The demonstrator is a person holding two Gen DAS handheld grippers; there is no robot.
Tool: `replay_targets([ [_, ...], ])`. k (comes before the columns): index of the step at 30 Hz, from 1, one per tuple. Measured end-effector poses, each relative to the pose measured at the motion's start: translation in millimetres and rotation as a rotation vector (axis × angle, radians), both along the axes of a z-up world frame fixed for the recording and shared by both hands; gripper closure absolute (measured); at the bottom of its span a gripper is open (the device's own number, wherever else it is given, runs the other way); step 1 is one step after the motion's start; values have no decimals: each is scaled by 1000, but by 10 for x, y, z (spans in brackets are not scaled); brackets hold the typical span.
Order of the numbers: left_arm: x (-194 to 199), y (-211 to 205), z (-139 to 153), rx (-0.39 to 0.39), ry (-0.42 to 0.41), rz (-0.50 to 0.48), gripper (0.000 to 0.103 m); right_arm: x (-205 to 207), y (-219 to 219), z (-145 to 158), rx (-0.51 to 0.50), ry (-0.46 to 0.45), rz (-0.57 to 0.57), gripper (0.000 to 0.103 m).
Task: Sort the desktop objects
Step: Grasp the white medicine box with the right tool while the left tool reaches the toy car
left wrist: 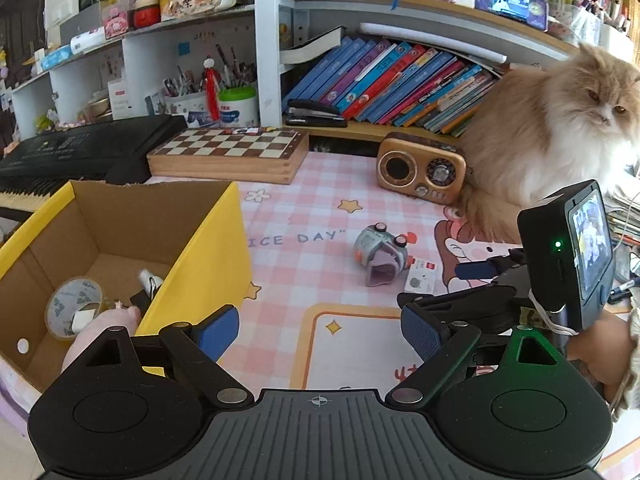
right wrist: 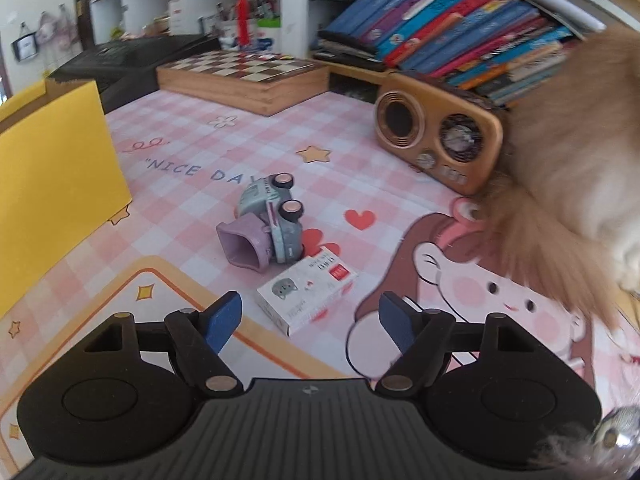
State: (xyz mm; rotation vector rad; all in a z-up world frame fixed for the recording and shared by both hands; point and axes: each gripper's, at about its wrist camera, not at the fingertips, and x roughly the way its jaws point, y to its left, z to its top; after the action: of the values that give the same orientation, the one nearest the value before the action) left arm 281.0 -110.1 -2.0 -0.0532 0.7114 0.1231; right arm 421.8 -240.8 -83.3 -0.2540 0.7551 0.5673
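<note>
The right gripper [right wrist: 310, 318] stood spread and empty above the small white cardboard box [right wrist: 308, 290], touching the tipped grey-green toy truck [right wrist: 272, 220]; the left gripper [left wrist: 320, 328] gaped too; the fluffy ginger cat [right wrist: 568, 168] nearby might swat either.

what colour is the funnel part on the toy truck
Pale purple funnel on the grey-green toy truck; clearest in the right wrist view.

On the worktop [right wrist: 192, 148] a toy truck [right wrist: 272, 220] lies on its side, touching a small carton [right wrist: 308, 292] just in front of it. A cardboard box [left wrist: 120, 232] stands to the left with a tape roll [left wrist: 74, 306] inside. Behind are a chessboard [left wrist: 228, 152] and a radio [left wrist: 422, 168], with a cat [left wrist: 560, 128] to the right.
</note>
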Motion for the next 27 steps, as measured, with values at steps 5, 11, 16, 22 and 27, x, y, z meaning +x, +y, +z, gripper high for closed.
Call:
replay_targets([
  [5, 72, 18, -37, -9, 10, 21, 13, 132, -20, -52, 27, 6, 40, 25],
  [11, 158, -22, -50, -14, 12, 27, 13, 217, -65, -76, 55, 21, 79, 35],
  [16, 281, -85, -68, -17, 8, 20, 13, 182, -140, -34, 53, -14, 80, 45],
  [22, 569, -209, -212, -40, 22, 0, 13, 90, -503, 107, 47, -73, -58, 45],
  [27, 910, -316, -452, -59, 41, -13, 13, -48, -884, 147, 46, -63, -145, 45],
])
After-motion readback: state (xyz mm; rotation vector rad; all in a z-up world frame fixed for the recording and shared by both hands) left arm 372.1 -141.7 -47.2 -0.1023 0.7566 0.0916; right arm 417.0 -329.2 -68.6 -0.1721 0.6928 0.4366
